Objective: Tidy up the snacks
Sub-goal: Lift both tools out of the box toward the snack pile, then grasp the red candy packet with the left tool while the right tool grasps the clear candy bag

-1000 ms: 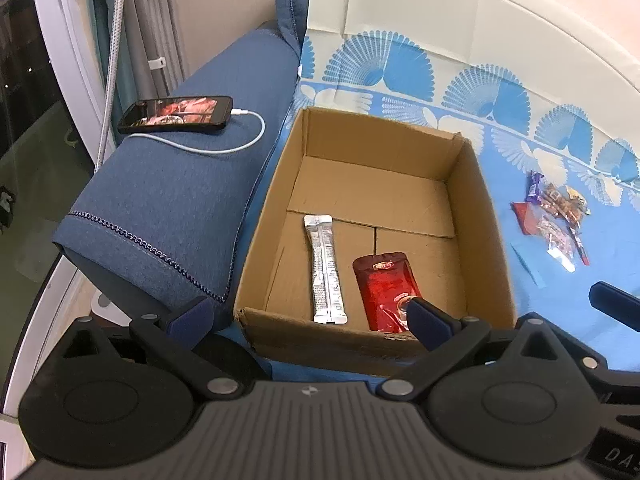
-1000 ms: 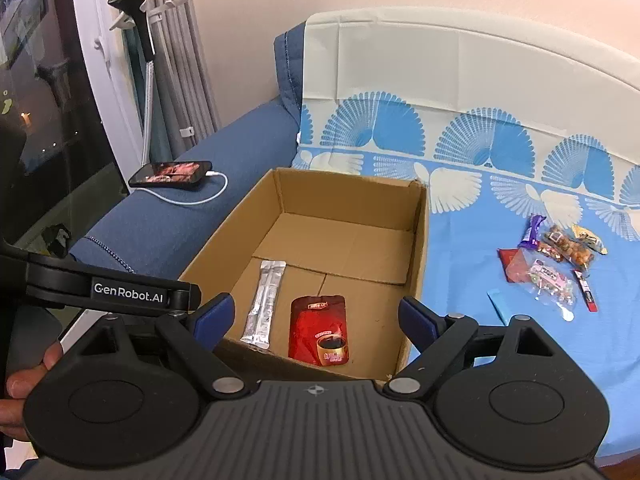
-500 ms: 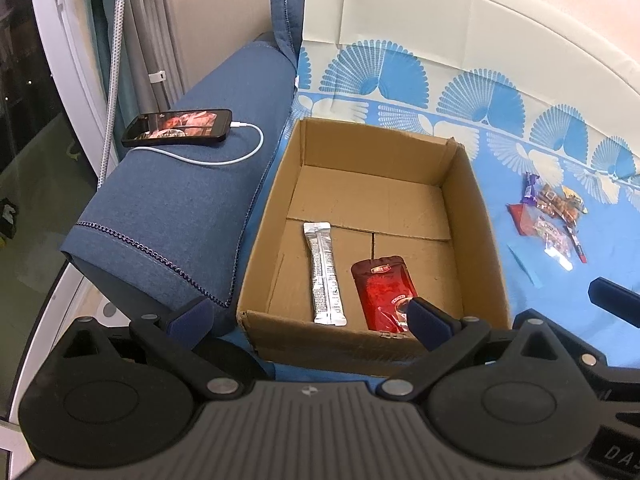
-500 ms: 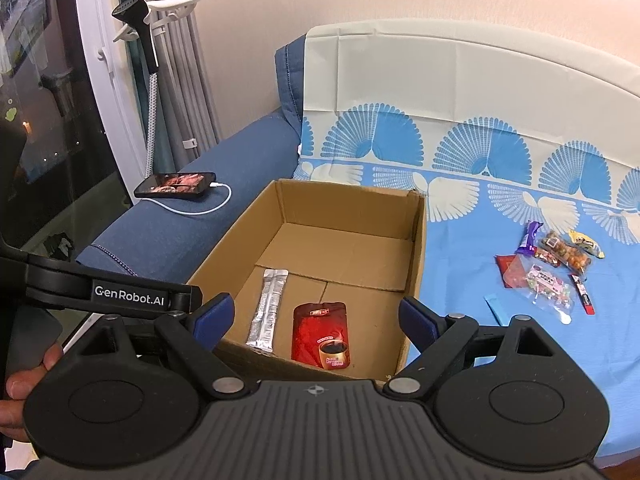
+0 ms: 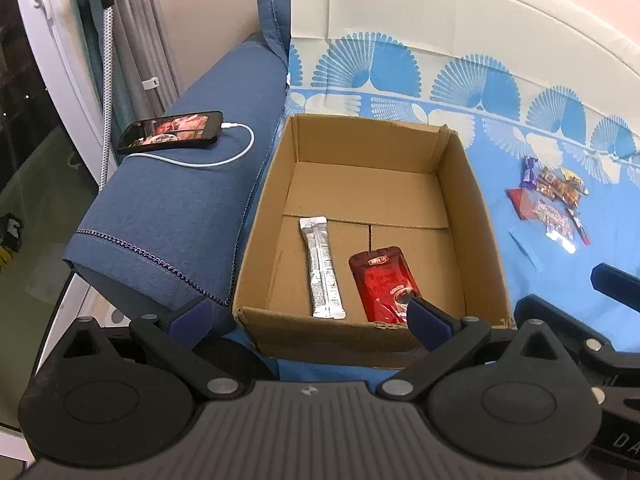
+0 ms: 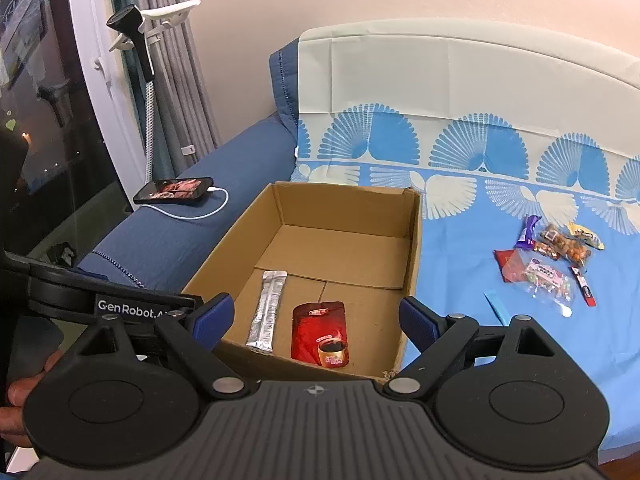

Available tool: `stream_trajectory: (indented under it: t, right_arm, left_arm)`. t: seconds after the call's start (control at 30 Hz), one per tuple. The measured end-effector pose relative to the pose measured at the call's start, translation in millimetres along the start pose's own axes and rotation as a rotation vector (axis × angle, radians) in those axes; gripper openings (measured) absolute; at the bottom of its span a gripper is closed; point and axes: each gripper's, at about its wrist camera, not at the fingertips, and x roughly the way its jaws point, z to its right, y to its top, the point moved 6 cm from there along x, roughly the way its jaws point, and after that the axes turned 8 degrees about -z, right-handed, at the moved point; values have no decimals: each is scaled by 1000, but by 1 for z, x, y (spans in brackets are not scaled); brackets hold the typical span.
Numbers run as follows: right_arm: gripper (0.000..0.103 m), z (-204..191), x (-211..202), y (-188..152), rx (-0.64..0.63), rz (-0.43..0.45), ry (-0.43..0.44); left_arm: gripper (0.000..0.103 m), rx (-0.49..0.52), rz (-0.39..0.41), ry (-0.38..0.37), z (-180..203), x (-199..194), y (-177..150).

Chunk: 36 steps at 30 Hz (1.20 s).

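Observation:
An open cardboard box [image 5: 472,200] [image 6: 412,264] sits on the blue patterned sofa cover. Inside it lie a silver stick sachet [image 5: 322,268] [image 6: 268,310] and a red coffee pouch [image 5: 382,280] [image 6: 320,332]. To the right of the box, a small pile of wrapped snacks [image 5: 552,204] [image 6: 548,264] rests on the cover, with a blue strip [image 5: 526,248] [image 6: 496,306] beside it. My left gripper [image 5: 308,316] hovers open over the box's near edge, holding nothing. My right gripper [image 6: 314,318] is also open and holds nothing, just before the box's near wall.
A phone [image 5: 172,132] [image 6: 176,190] with a white cable lies on the blue sofa arm [image 5: 168,216] left of the box. A holder on a bendy stalk [image 6: 132,28] stands by the window. A hand [image 6: 16,400] shows at the lower left.
Both views have drifted only slightly. Nothing was taken hold of or let go, and the snacks lie where they were.

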Motion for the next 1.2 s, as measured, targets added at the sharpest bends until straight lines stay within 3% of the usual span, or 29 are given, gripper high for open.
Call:
stream_trajectory:
  t: [0.4,0.67,0.93,1.2]
  right_arm:
    - [91,19,2,-5,60,3,13]
    - [91,52,6,-9,127,5,-5]
    - [91,131,2,-17,252,23,-127]
    - [92,234,7,-28,368,23,-288]
  left_arm:
    - [103,75,-29,35,21,7,-1]
    - [103,108,-53,46,40,12,7]
    - [103,172,-39,28,89,18,34]
    - [103,250,-96,-62,169,43,70]
